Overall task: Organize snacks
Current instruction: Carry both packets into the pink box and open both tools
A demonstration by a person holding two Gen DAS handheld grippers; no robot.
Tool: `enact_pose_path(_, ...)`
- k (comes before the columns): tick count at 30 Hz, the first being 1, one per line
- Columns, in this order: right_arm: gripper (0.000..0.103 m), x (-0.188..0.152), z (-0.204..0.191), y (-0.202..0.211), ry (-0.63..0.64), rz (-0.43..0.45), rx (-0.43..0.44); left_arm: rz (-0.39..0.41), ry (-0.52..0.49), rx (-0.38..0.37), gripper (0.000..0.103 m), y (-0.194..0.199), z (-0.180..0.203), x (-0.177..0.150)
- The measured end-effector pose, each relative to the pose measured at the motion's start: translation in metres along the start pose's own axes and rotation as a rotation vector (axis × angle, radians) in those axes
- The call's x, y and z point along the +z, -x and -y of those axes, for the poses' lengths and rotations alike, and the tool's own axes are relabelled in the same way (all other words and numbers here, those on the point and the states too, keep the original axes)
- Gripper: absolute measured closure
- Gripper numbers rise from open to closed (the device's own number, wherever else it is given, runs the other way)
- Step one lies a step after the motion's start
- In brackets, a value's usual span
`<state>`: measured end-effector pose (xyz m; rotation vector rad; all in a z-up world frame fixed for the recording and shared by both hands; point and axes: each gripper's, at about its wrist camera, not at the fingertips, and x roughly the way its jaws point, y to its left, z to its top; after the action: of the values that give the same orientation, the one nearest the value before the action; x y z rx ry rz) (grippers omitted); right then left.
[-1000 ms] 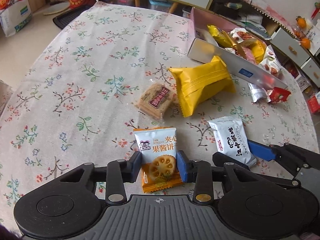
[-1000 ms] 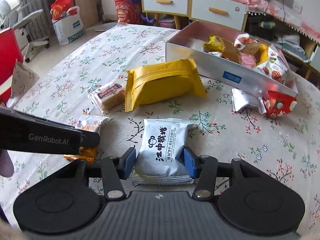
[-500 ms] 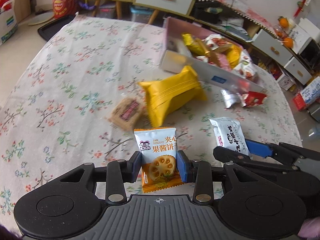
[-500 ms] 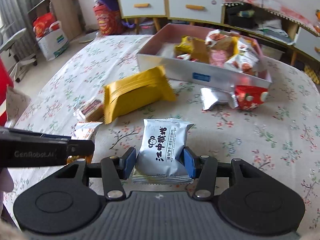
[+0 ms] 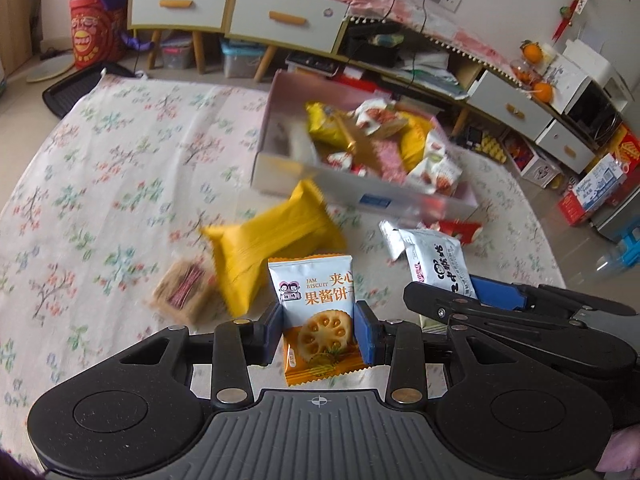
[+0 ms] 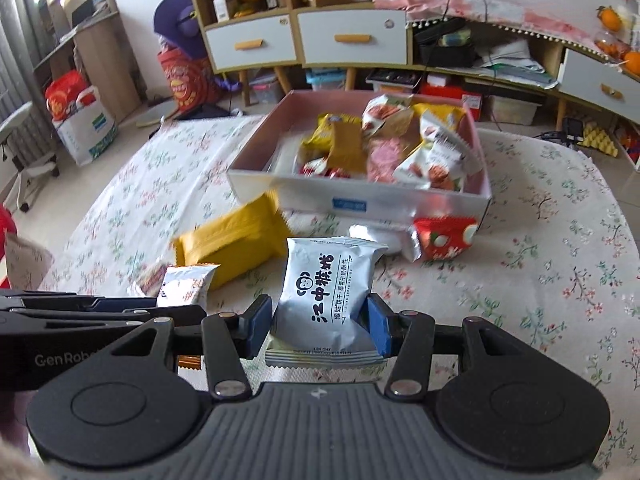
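Observation:
My left gripper (image 5: 319,330) is shut on an orange and white jam biscuit packet (image 5: 314,300) and holds it above the table. My right gripper (image 6: 320,326) is shut on a silver biscuit packet (image 6: 326,296), also lifted; that packet shows in the left wrist view (image 5: 438,266) too. The pink snack box (image 6: 360,196) stands ahead at the far side of the table, holding several snack packets. A yellow packet (image 6: 232,242), a small brown wafer packet (image 5: 184,294), a crumpled silver wrapper (image 6: 384,238) and a red packet (image 6: 444,236) lie on the floral tablecloth in front of the box.
The table is round, with a floral cloth (image 5: 100,200). Behind it stand white drawer cabinets (image 6: 304,40) with clutter on the floor. The left gripper's body (image 6: 80,320) shows at the left of the right wrist view, close beside the right gripper.
Both grippers have risen and tilted up with their packets held. The box and the room behind it now fill more of both views.

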<state>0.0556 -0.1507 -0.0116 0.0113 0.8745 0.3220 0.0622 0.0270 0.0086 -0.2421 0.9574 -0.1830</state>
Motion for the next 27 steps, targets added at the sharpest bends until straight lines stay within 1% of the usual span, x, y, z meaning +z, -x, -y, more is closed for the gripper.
enact_pose_path(5,0.056,0.014,0.017,0.001,-0.046,0.034,0.010,0.032,0.005,-0.004,0.067,-0.001,0.003,0.019)
enact_pose_path(11,0.056,0.032,0.036,-0.004,-0.105,0.079,0.020,0.072,0.022,0.004,0.067,-0.013,0.003,0.048)
enact_pose_path(14,0.056,0.042,0.042,-0.011,-0.123,0.107,0.018,0.095,0.011,-0.003,0.067,-0.025,0.004,0.061)
enact_pose_path(17,0.056,0.051,0.049,-0.020,-0.161,0.131,0.034,0.112,-0.018,0.018,0.067,-0.041,0.003,0.072)
enact_pose_path(22,0.056,0.063,0.061,-0.035,-0.233,0.165,0.062,0.141,-0.012,0.026,0.067,-0.069,-0.007,0.089)
enact_pose_path(27,0.056,0.068,0.063,-0.048,-0.248,0.179,0.063,0.169,-0.022,0.032,0.067,-0.087,-0.010,0.095)
